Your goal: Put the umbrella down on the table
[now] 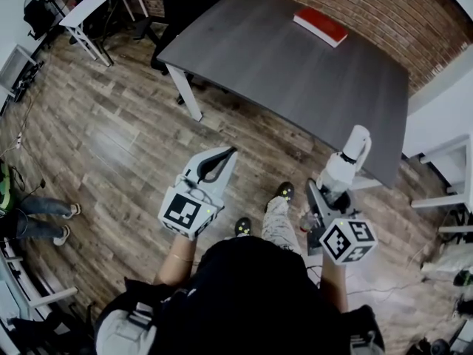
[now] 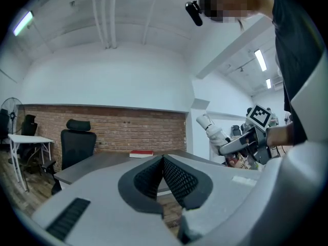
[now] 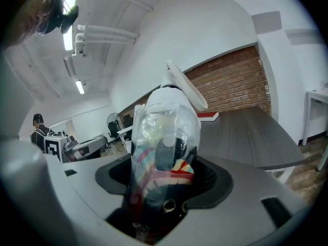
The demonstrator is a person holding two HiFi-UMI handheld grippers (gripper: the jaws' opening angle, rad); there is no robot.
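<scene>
A folded umbrella [image 3: 163, 152] in a clear plastic sleeve, with coloured stripes inside and a white handle [image 1: 357, 143], sits between the jaws of my right gripper [image 3: 165, 181], which is shut on it. In the head view the umbrella [image 1: 341, 170] points toward the near right corner of the dark grey table [image 1: 295, 72]; whether it reaches over the edge I cannot tell. My left gripper [image 1: 219, 163] is shut with nothing between its pads, and hangs over the wooden floor in front of the table. The left gripper view shows its pads [image 2: 174, 181] meeting at the tips.
A red book [image 1: 320, 26] lies at the table's far end. A black office chair [image 2: 77, 142] stands at the table's left side. A white side table [image 1: 92, 6] is at the far left, a white frame [image 1: 443, 191] at the right. A person's legs [image 1: 41, 217] are at the left edge.
</scene>
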